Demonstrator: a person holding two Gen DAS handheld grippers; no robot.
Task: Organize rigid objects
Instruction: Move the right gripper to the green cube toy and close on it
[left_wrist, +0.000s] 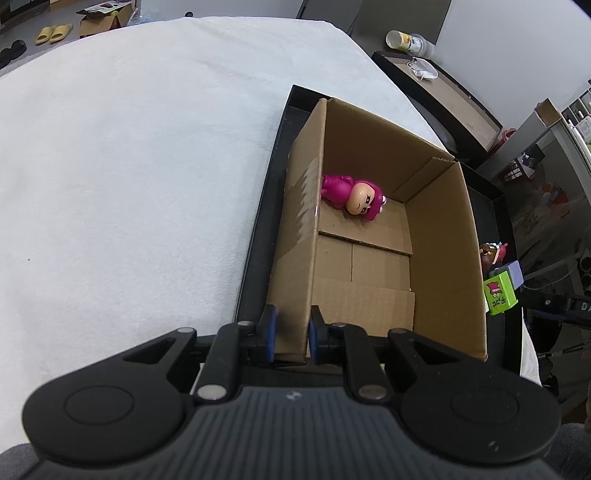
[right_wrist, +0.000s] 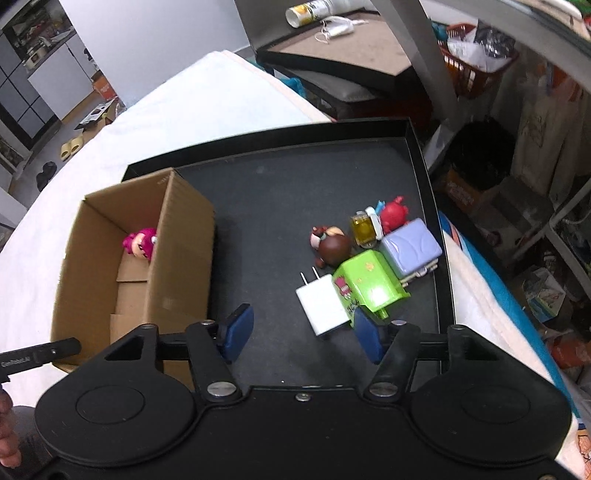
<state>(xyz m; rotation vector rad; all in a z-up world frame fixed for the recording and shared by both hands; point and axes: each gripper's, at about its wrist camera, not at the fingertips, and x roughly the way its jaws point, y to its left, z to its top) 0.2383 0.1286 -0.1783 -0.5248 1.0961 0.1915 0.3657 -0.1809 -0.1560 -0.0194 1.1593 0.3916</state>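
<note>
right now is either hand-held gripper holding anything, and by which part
The left hand-held gripper straddles the near corner of the box's left wall; whether it pinches it is unclear. The right hand-held gripper is open, holding nothing.

1. Soft, even indoor light is falling from above in both my views, neither dim nor harsh.
2. The white cloth (left_wrist: 129, 166) is reading very bright, nearly washing out its texture.
3. The cardboard box (left_wrist: 439, 236) is casting only a faint shadow inside itself, darkening the inner left wall.
4. A glare spot is shining on the green toy box (right_wrist: 373, 284), and the white charger (right_wrist: 323, 302) is glowing bright against the black tray (right_wrist: 280, 206).
5. Fisheye distortion is bending straight edges, and the frame corners are going black.
6. My tools' blue pads (right_wrist: 238, 328) are looking slightly soft up close; the background clutter is blurring at the rim.
</note>
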